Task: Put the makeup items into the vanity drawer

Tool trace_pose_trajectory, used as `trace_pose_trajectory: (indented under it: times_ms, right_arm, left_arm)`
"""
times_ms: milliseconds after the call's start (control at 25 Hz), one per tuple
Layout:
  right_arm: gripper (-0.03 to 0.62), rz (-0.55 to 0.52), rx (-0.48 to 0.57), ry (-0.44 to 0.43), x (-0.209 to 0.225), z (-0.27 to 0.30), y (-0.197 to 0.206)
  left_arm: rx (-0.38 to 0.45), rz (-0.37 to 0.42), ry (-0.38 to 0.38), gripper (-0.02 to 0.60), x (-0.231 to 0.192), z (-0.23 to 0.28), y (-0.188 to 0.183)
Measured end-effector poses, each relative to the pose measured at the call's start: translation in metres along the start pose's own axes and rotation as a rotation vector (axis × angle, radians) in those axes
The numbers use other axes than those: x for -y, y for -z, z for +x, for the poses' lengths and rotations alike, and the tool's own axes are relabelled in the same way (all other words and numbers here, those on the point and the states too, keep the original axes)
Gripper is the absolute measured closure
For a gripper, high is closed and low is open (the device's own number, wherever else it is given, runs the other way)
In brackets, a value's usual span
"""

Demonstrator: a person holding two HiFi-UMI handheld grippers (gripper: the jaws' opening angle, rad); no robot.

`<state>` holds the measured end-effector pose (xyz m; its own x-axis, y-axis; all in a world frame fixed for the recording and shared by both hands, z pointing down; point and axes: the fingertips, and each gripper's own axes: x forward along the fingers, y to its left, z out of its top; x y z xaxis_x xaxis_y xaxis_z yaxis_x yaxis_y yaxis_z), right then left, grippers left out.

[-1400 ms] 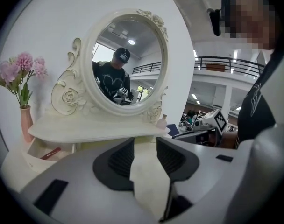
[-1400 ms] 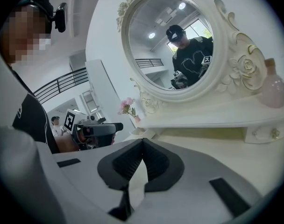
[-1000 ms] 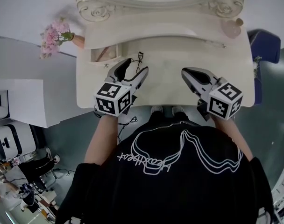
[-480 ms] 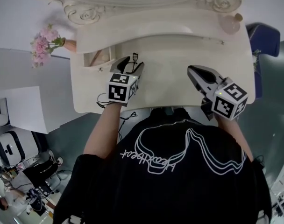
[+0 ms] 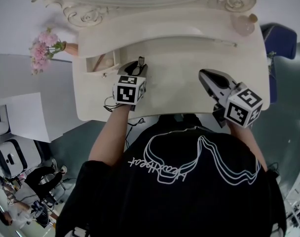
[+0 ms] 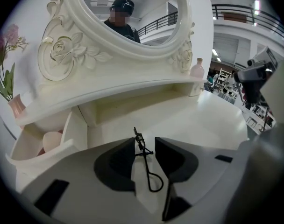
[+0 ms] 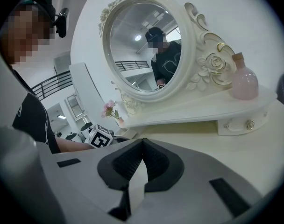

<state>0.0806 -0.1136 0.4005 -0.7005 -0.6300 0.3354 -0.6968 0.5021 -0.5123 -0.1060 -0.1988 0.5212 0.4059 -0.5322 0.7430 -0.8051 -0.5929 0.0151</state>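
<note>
A: Left hand-held gripper (image 6: 145,143) has its jaws apart round the eyelash curler (image 6: 147,169), which lies flat on the counter (image 6: 202,118). We should close on the stem, not the loop.

B: Agreed. It's thin black wire w/ 1 loop. Drawer (image 6: 48,149) sits open, just left. Right hand-held gripper (image 7: 142,143) is closed, empty.

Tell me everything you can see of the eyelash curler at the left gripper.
The eyelash curler is thin, black and looks like metal wire: a curved clamp head at the far end, a crossbar, a slim stem and a loop handle nearest the camera. It lies on the cream vanity top between the parted jaws of the left gripper; contact is unclear.
</note>
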Motion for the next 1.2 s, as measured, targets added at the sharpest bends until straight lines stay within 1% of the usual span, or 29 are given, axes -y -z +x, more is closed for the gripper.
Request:
trace_pose_trajectory:
  times_ms: [120, 520, 680, 760, 840, 1200]
  right_arm:
    - [0.588, 0.005, -0.003, 0.003, 0.002, -0.002, 0.001]
    - [0.588, 0.016, -0.003, 0.001, 0.005, -0.005, 0.004]
    - [0.588, 0.017, -0.011, -0.006, 0.006, -0.005, 0.006]
    - [0.588, 0.017, -0.014, -0.01, 0.006, -0.005, 0.007]
    - [0.588, 0.014, -0.016, -0.018, 0.006, -0.004, 0.006]
    - [0.588, -0.025, -0.025, -0.064, -0.005, 0.004, 0.003]
  left_arm:
    - [-0.008, -0.013, -0.014, 0.48, -0.003, 0.001, 0.002]
    - [-0.017, -0.048, -0.047, 0.492, -0.009, -0.001, 0.004]
    - [-0.006, -0.057, -0.059, 0.499, -0.009, -0.007, 0.004]
    - [0.004, -0.054, -0.067, 0.503, -0.008, -0.01, 0.001]
    - [0.017, -0.048, -0.079, 0.555, -0.005, -0.015, -0.002]
    - [0.101, -0.044, -0.085, 0.558, 0.003, -0.043, -0.021]
